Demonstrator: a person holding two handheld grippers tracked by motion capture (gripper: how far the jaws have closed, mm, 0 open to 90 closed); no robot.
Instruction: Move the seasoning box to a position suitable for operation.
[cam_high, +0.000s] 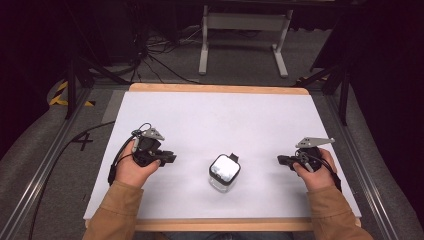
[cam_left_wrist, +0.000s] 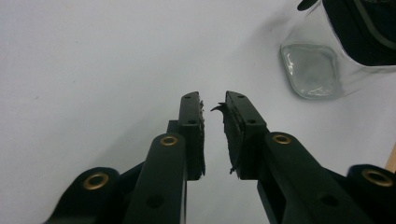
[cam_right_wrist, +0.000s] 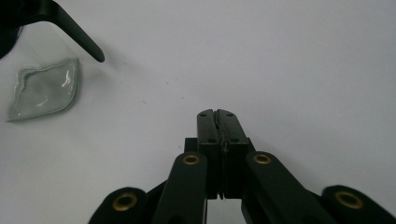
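Note:
A clear square glass jar (cam_high: 224, 172) with a black clasp stands on the white table top (cam_high: 220, 120), near the middle front. My left gripper (cam_high: 169, 159) lies to the jar's left and points at it. Its jaws stand a narrow gap apart with nothing between them (cam_left_wrist: 213, 100). The jar's glass base (cam_left_wrist: 312, 70) is ahead and to the right in the left gripper view. My right gripper (cam_high: 281, 160) is to the jar's right and points toward it, shut and empty (cam_right_wrist: 217, 113). In the right gripper view the jar (cam_right_wrist: 44, 91) sits at the far left.
The white top has a wooden rim (cam_high: 215, 88) and metal rails (cam_high: 45, 165) along both sides. Behind the table a white stand (cam_high: 245, 30) and cables (cam_high: 150, 50) lie on the grey floor. Bare white surface surrounds the jar.

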